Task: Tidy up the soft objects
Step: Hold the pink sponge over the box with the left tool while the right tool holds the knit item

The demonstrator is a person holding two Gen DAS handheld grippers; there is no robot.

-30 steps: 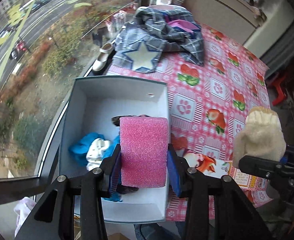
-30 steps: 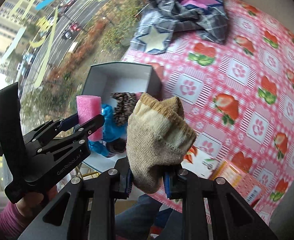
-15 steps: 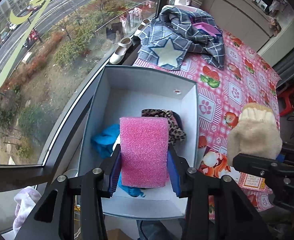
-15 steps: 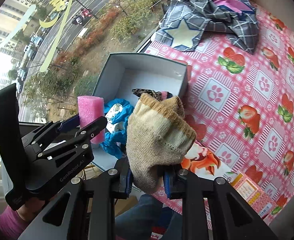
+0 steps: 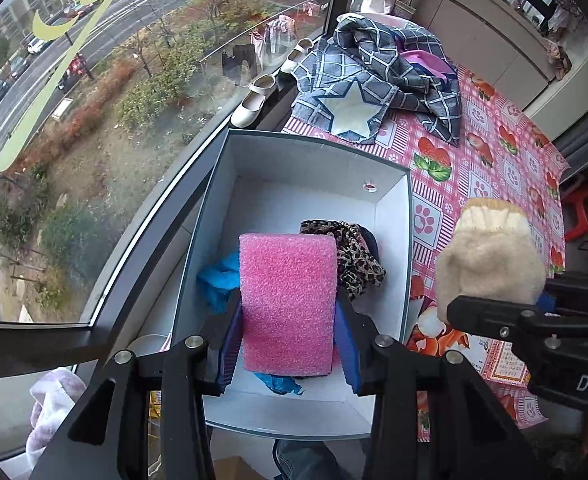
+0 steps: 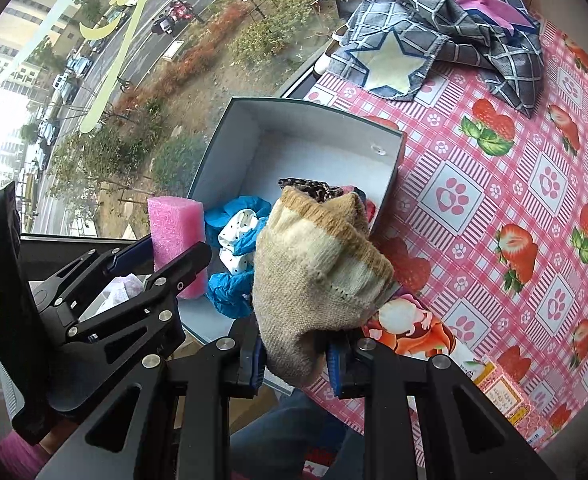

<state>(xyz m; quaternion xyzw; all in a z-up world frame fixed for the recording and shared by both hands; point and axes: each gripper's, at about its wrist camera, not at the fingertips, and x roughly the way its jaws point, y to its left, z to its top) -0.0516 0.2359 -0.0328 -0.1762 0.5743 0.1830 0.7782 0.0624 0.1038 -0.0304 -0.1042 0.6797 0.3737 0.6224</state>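
Note:
My left gripper [image 5: 288, 344] is shut on a pink sponge block [image 5: 288, 304], held upright above the open grey box [image 5: 318, 148]. The same pink sponge [image 6: 176, 236] and left gripper [image 6: 164, 264] show at the left of the right wrist view. My right gripper [image 6: 294, 356] is shut on a beige knitted sock [image 6: 318, 280], over the box's near right corner; the sock [image 5: 490, 260] appears at the right of the left wrist view. Inside the box [image 6: 374, 124] lie a blue cloth [image 6: 230, 292], a white dotted piece [image 6: 238, 240] and a leopard-print fabric [image 5: 354, 256].
The box stands at the left edge of a table with a pink strawberry-and-paw tablecloth [image 6: 534, 200], right beside a large window. A grey plaid garment with a star patch [image 5: 374, 80] lies at the far end. A printed packet [image 6: 414, 332] lies by the box's near corner.
Both grippers have shifted toward the window over the box, so the box now sits more centred under the sponge. Both grips are unchanged.

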